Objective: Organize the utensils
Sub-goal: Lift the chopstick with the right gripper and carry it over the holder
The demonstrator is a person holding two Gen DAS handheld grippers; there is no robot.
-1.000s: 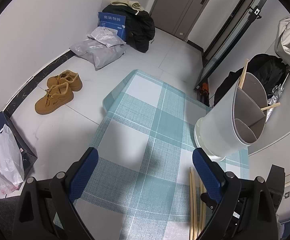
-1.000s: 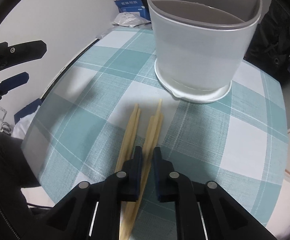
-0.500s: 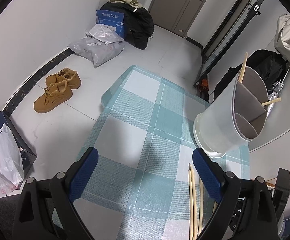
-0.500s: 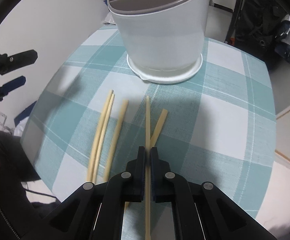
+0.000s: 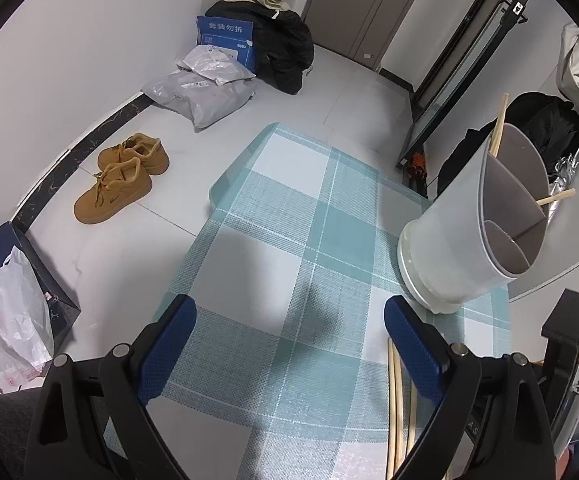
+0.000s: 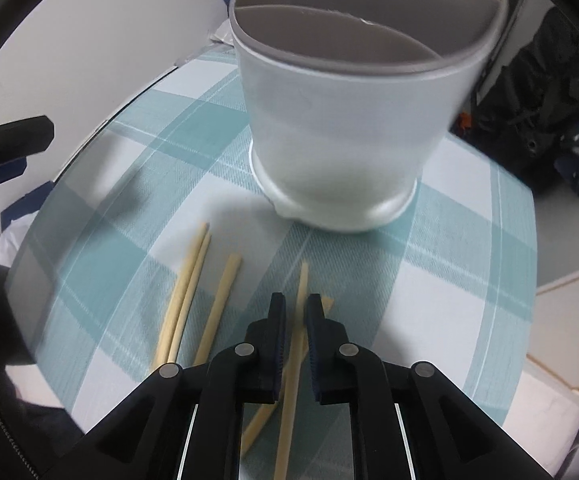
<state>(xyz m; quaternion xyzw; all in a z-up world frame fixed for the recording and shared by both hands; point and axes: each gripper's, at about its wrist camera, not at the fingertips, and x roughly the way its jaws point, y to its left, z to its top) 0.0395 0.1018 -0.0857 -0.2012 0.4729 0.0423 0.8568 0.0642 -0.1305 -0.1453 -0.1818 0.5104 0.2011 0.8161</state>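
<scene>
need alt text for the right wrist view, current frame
The right hand-held gripper points down at a checked tablecloth, its jaws opening around one chopstick that runs between them. Four more chopsticks lie loose on the cloth beside and under it, in front of a white divided utensil holder. The left hand-held gripper shows at the left edge.

The right gripper [image 6: 294, 312] is opening, one chopstick [image 6: 298, 320] between its jaws; four more chopsticks [image 6: 193, 280] lie near the white holder [image 6: 349, 128].
</scene>
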